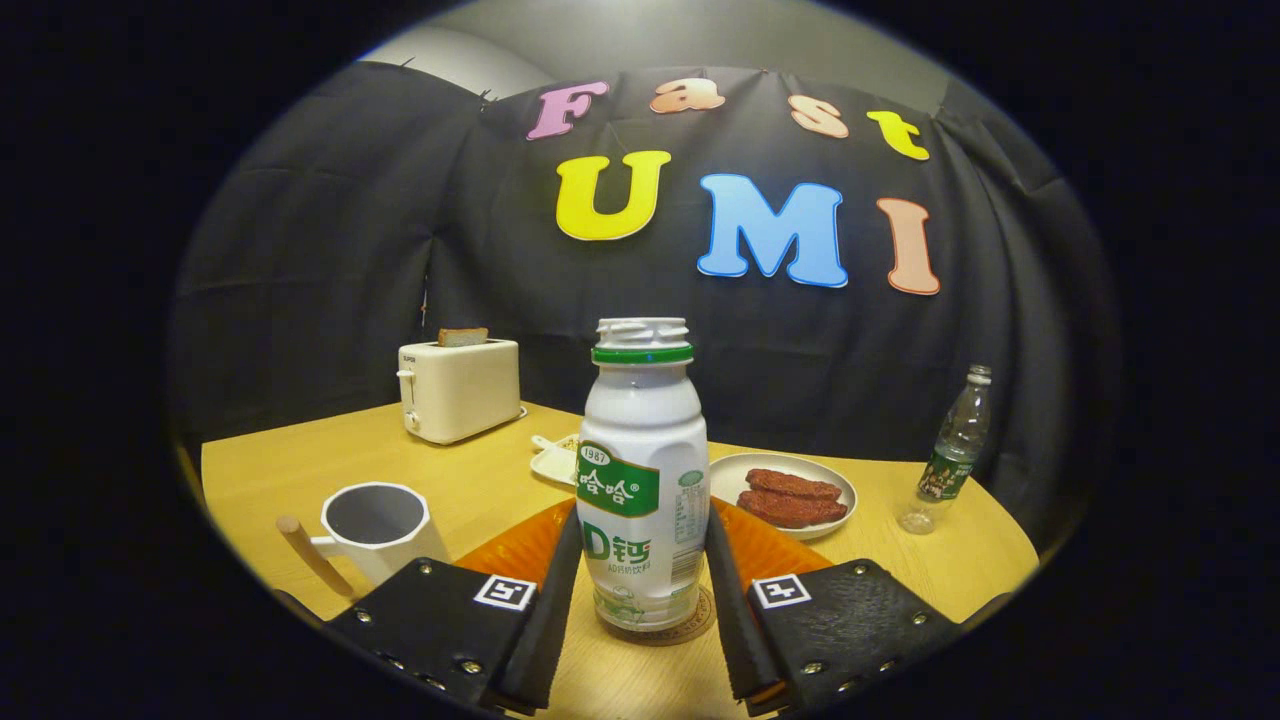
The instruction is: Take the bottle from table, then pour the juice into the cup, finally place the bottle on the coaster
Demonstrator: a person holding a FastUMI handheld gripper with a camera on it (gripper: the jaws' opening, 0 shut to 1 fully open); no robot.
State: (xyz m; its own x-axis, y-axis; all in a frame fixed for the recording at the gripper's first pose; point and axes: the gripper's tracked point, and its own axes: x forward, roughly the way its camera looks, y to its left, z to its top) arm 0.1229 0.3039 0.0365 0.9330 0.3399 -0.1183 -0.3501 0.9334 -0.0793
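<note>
Standing upright between the two black fingers of the gripper (642, 600), the white bottle (642, 480) is resting on a round coaster (700, 622), whose brown edge is showing around its base. The bottle is uncapped, with a green ring below its open threaded neck. The fingers are flanking the lower body of the bottle on both sides; the inner pads are lying very close to its sides, but whether they are pressing on it or merely standing beside it cannot be told, so the jaw state is being recorded as undetermined.

Sitting to the left of the left finger, a white cup (380, 528) with a wooden handle is facing its open mouth upward; its inside is looking dark grey. An orange mat (770, 552) is lying just behind the bottle on the wooden table (270, 470). Beyond the mat, a white plate (782, 494) is carrying two brown slabs of food. Well off to the right, a clear plastic water bottle (948, 455) is standing. At the far left corner, a cream toaster (460, 388) is holding a slice of bread in its slot. A small white dish (556, 460) is lying behind the bottle, partly hidden.
</note>
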